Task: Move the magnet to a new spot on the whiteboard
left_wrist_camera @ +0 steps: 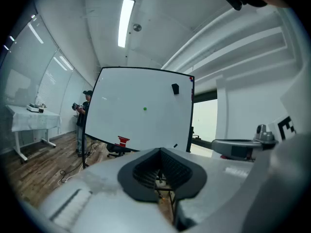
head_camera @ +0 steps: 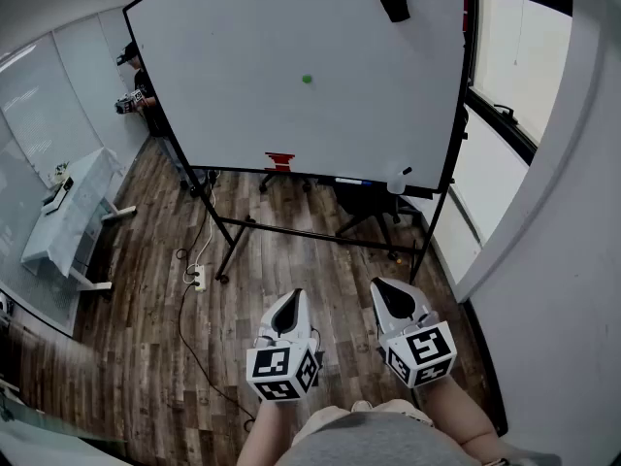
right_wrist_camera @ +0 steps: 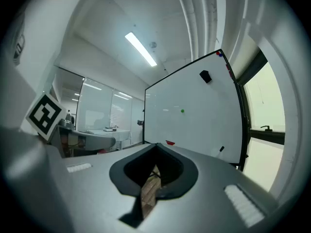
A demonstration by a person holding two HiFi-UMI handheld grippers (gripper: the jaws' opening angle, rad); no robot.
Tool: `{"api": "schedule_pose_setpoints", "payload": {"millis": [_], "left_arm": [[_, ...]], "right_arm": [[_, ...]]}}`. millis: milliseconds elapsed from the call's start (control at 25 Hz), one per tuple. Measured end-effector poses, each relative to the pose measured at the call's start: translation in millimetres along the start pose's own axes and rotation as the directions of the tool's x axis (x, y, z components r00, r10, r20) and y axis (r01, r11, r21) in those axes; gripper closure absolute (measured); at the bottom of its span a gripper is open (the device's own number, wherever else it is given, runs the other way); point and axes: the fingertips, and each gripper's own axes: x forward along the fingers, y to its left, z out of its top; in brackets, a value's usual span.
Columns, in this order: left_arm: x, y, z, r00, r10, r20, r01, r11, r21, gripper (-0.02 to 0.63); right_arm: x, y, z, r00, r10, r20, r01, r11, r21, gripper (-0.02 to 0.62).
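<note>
The small round green magnet [head_camera: 308, 79] sits near the middle of the large white whiteboard [head_camera: 223, 76], below and left of a black eraser block [head_camera: 392, 1]. It is well apart from both grippers, which hang low by the person's body above the wooden plank floor [head_camera: 146, 309]. The left gripper [head_camera: 293, 299] and the right gripper [head_camera: 387, 290] point toward the board, each with its jaws pressed together on nothing.

Dark wood-plank floor [head_camera: 146, 338] runs through the room, with a black cable and a white power strip [head_camera: 197, 278] lying on it. A white table [head_camera: 73, 212] stands at the left beside a glass partition [head_camera: 39, 95]. A dark-framed window [head_camera: 509, 76] and a plain white wall [head_camera: 572, 260] close the right side. A long strip light [left_wrist_camera: 125, 22] glows on the white ceiling.
</note>
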Motion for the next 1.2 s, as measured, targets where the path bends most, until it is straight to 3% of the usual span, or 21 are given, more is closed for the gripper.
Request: {"api": "schedule_pose_setpoints", "payload": {"millis": [480, 800, 1200], "left_arm": [[-9.7, -5.6, 7.7, 0.999, 0.016, 0.04, -0.016, 1.0, -0.002, 0.603], [-2.6, -21.6, 7.1, 0.999, 0.009, 0.045, -0.009, 1.0, -0.005, 0.603], [6.1, -32.7, 2.2, 0.999, 0.033, 0.043, -0.033, 0.999, -0.009, 0.603]], "right_arm": [[-10.5, 7.3, 2.3, 0.999, 0.031, 0.007, -0.031, 0.999, -0.027, 0.597], [-15.3, -4.3, -3.7, 0.999, 0.033, 0.011, -0.033, 0.999, 0.021, 0.595], [-18.2, -18.0, -10.1, 0.998, 0.06, 0.004, -0.06, 0.998, -0.008, 0.595]]}}
